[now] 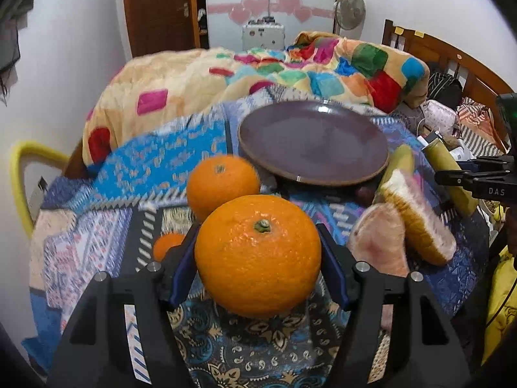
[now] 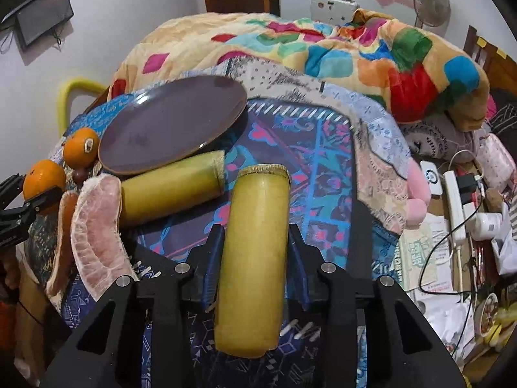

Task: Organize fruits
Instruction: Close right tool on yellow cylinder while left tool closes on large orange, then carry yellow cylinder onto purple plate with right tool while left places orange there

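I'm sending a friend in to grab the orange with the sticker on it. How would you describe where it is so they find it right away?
Find the dark round plate on the patterned cloth over the bed. The orange sits just off the plate's left edge in the right wrist view. Unlike the neighbouring orange, it carries a small oval sticker on its side.

White letters "DAS" stand on the black body of the right gripper (image 1: 484,179), seen at the right edge of the left wrist view. An orange (image 2: 80,147) beside the plate carries a small oval sticker; its print is too small to read. Printed papers (image 2: 429,258) lie at right, text illegible.
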`<action>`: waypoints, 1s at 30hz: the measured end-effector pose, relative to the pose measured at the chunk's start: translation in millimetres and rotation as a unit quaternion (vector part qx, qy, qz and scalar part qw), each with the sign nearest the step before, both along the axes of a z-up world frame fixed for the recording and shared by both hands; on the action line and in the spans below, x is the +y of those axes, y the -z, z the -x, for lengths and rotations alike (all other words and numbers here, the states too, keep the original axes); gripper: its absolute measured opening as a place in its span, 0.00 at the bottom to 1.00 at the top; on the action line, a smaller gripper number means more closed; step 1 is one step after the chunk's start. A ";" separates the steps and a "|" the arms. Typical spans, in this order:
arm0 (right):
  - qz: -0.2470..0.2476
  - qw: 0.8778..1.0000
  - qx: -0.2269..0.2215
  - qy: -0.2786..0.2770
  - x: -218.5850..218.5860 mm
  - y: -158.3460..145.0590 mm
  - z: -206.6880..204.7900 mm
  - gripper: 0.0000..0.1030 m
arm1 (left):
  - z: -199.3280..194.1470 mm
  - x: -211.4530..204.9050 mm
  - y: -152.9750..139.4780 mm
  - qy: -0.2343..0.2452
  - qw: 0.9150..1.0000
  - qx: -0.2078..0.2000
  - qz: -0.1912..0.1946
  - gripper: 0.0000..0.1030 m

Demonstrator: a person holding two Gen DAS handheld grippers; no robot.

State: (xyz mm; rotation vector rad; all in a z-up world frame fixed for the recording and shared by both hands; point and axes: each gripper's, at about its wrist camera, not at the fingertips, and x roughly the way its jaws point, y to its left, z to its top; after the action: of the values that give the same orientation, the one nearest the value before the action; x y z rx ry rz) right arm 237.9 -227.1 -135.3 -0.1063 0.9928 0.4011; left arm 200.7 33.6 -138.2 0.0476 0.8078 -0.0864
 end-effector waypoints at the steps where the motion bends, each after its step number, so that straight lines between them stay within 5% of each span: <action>1: -0.002 1.000 -0.004 0.001 -1.0 -3.3 0.0 0.34 | -1.3 -1.0 -4.0 0.001 1.000 -0.005 0.002 0.65; 17: -0.016 0.996 -0.091 -0.012 11.0 -62.4 -10.2 0.33 | -43.7 -20.4 -52.9 0.010 0.998 -0.059 0.006 0.65; 30: -0.026 0.994 -0.101 -0.041 39.7 -69.5 -36.4 0.33 | -85.7 -32.3 -50.3 0.009 0.999 -0.050 0.000 0.65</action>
State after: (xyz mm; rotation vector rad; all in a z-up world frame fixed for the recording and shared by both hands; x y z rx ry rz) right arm 274.3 -187.4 -65.8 -0.1376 0.7797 0.4817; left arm 286.4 1.3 -87.9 0.0594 0.7070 -0.1006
